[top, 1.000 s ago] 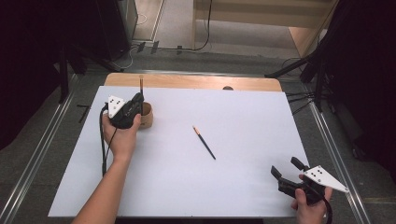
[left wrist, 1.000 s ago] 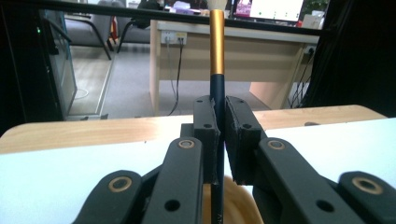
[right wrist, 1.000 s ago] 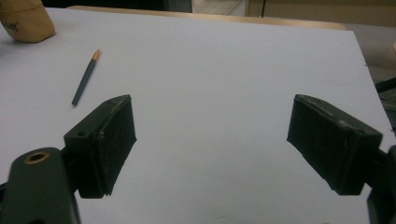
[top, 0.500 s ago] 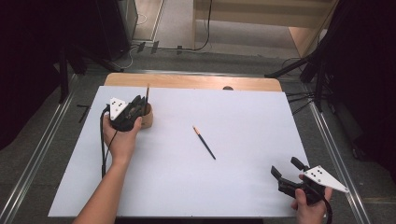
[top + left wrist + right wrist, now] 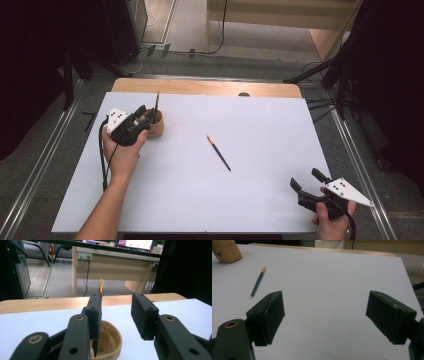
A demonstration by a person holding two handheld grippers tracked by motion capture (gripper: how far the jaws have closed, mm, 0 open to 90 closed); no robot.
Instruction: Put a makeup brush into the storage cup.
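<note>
Nearest the person, right gripper [image 5: 306, 182]: jaws wide apart on nothing, parked low over the white sheet [image 5: 260, 130], apparently waiting its turn.
Ahead of its fingers: dark pencil with a tan end [image 5: 258, 281], flat on the sheet, well apart, likely next to be stored.
Left gripper [image 5: 116, 312]: jaws have just been opening, nothing between them, over the cup.
Under its fingers: round tan wooden cup [image 5: 110, 340].
Behind one finger: slim dark-handled brush with pale bristles [image 5: 101, 283], upright in the cup, released.

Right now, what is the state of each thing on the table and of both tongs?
Brush: upright in the cup, released.
Cup: upright, near the table's left edge.
Pencil: lying flat mid-table, untouched.
Left tongs: open above the cup, jaws just been opening.
Right tongs: open wide, nothing between them.
</note>
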